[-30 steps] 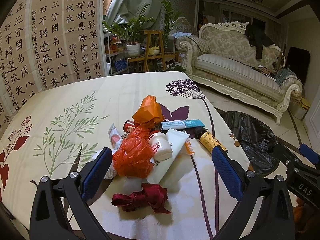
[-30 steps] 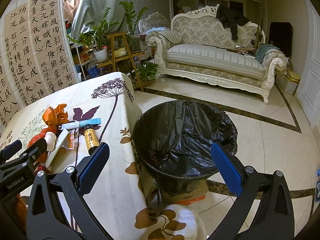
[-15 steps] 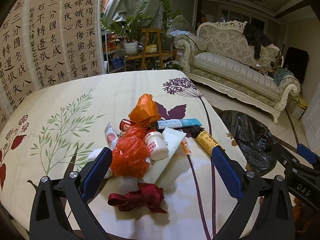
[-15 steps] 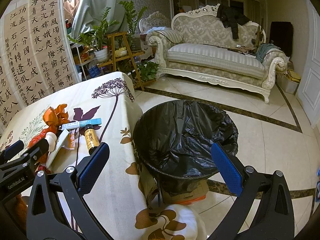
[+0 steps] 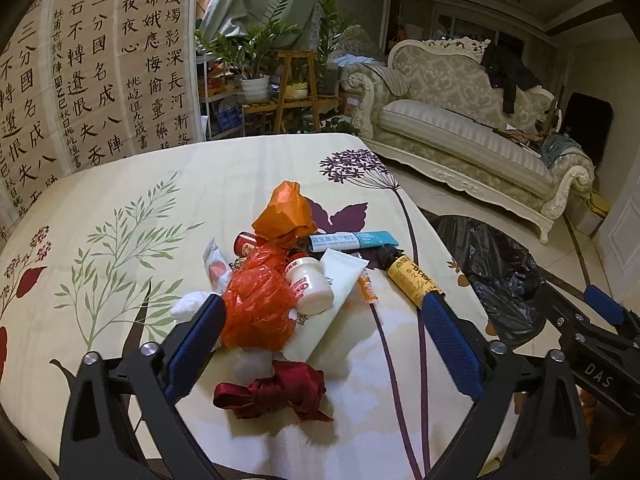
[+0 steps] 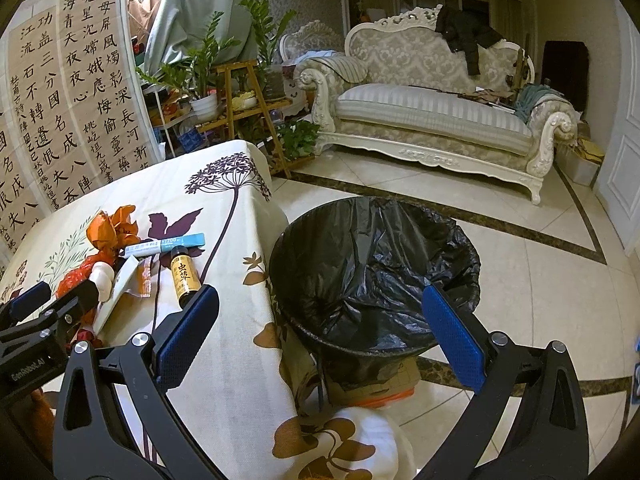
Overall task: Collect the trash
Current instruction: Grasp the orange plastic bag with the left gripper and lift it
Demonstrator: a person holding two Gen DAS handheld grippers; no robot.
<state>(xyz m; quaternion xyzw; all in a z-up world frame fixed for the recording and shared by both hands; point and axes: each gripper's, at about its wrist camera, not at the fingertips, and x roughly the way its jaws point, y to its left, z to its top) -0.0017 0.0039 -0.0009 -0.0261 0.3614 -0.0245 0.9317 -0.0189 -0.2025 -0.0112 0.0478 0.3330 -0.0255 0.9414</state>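
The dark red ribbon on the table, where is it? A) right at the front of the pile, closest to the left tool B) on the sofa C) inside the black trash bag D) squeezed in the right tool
A: the dark red ribbon lies on the table at the near edge of the trash pile, just ahead of the open left tool, touching neither finger.

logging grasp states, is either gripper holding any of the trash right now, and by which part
Nothing is held. The left gripper is open above the trash pile on the table, and the right gripper is open over the bin.
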